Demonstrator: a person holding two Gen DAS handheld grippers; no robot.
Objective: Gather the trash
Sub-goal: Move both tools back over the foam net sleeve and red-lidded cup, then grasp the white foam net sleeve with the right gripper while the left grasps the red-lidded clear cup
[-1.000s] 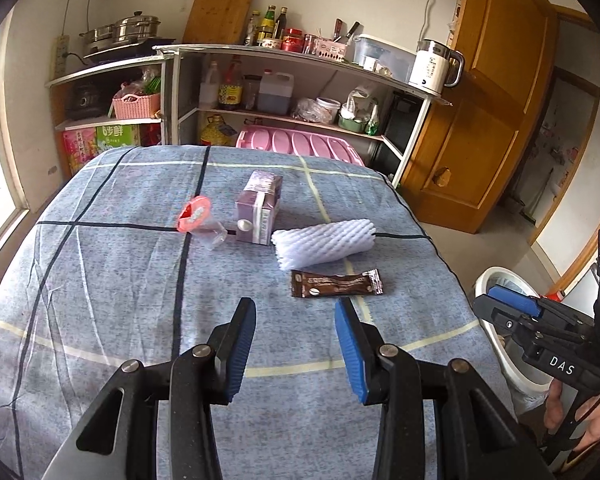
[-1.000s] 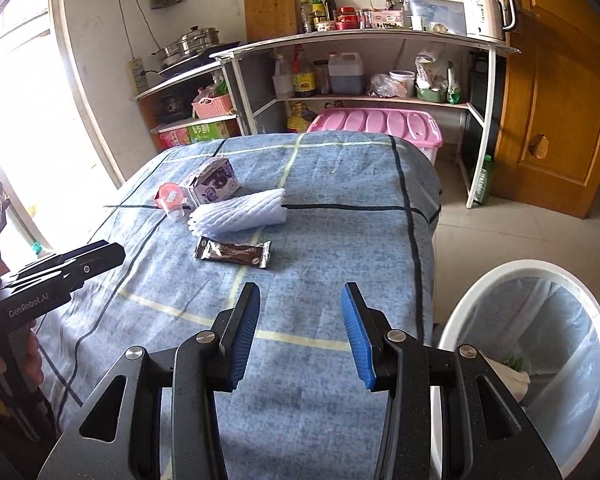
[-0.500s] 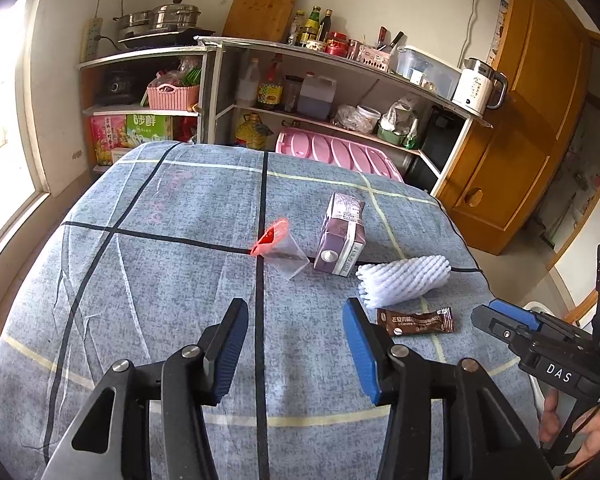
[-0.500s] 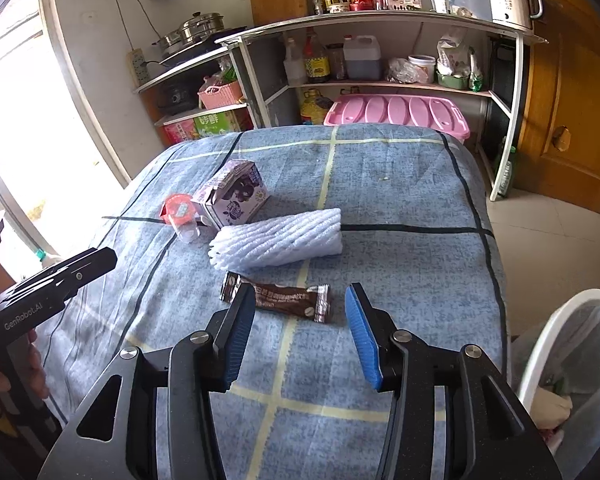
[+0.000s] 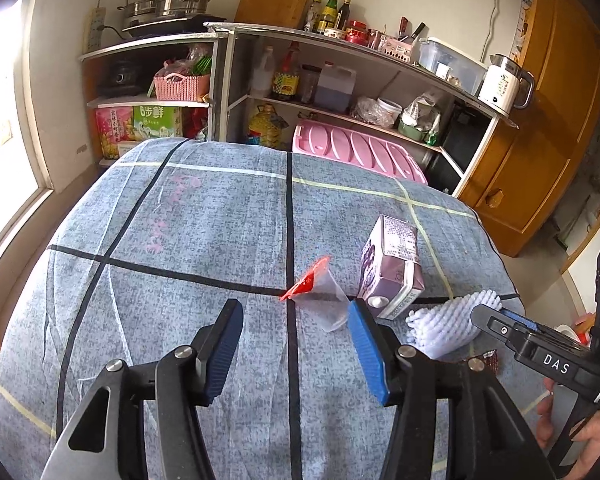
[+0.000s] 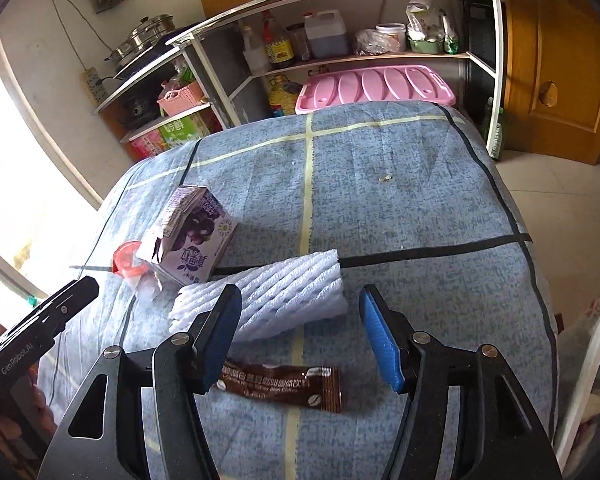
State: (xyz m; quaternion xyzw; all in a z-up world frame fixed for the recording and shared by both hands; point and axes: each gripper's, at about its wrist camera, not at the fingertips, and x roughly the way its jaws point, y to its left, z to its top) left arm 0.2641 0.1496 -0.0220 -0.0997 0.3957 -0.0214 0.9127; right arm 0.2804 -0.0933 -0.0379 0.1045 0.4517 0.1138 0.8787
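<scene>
Trash lies on a table under a blue checked cloth [image 5: 204, 216]. A clear plastic cup with a red lid [image 5: 318, 294] lies on its side beside a purple drink carton [image 5: 394, 268]. A white foam net [image 6: 276, 300] and a brown coffee sachet [image 6: 284, 386] lie nearer. My left gripper [image 5: 296, 350] is open, just short of the cup. My right gripper [image 6: 302, 344] is open above the sachet, the foam net between its fingertips. The cup [image 6: 130, 262] and carton [image 6: 192, 236] also show in the right wrist view.
A white bin with a liner [image 6: 588, 372] stands at the table's right edge. Shelves with bottles and a pink crate [image 6: 374, 84] stand behind the table. A wooden door [image 6: 556, 60] is at the right. The window side is at the left.
Both grippers have moved forward over the table. The left one has swung left toward the cup. The right one has moved from the bin side to above the sachet. Both stayed open.
</scene>
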